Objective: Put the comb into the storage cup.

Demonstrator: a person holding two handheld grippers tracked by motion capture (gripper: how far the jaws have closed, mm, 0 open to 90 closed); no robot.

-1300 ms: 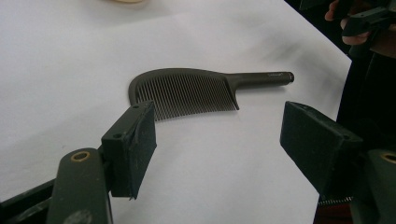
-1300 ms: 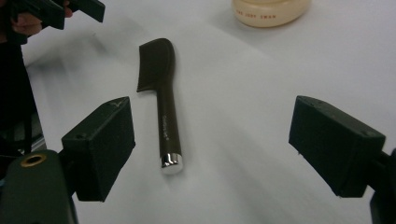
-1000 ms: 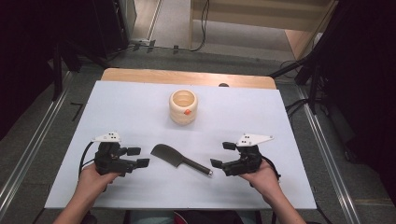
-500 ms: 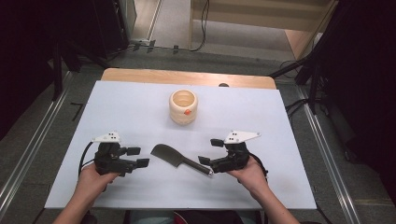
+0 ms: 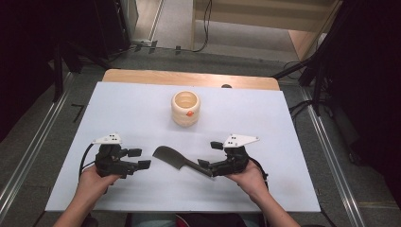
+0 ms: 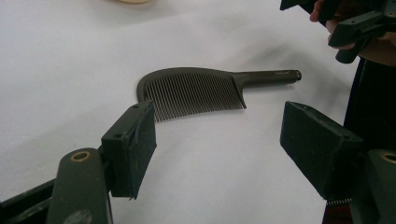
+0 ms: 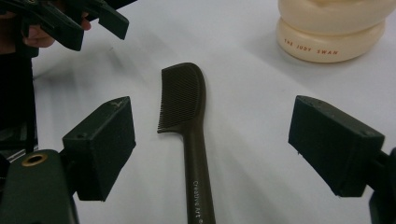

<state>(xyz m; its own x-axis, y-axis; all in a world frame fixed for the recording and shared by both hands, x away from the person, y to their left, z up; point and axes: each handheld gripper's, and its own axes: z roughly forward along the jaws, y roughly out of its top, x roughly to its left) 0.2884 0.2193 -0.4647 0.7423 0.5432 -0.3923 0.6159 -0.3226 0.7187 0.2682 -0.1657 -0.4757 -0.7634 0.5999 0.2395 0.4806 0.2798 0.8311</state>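
Note:
A dark comb (image 5: 171,159) with a long handle lies flat on the white table (image 5: 283,137), teeth facing the person. My right gripper (image 5: 210,156) is open at the handle's end. In the right gripper view the handle (image 7: 198,177) runs between the wide-apart pads (image 7: 102,140) without touching either. My left gripper (image 5: 138,158) is open just left of the comb's head, apart from it. The left gripper view has the comb (image 6: 191,91) ahead of its open gripper (image 6: 224,135), nothing between the pads. A cream ribbed cup (image 5: 185,109) stands upright farther back.
The cup (image 7: 334,28) carries small orange lettering near its base. A wooden strip (image 5: 189,77) borders the table's far edge. Dark floor, metal rails and cables surround the table. The other hand's gripper (image 6: 355,28) is at the top right of the left gripper view.
My right gripper has moved left toward the comb, and its open jaws now straddle the handle's end. The left gripper, the comb and the cup have kept still.

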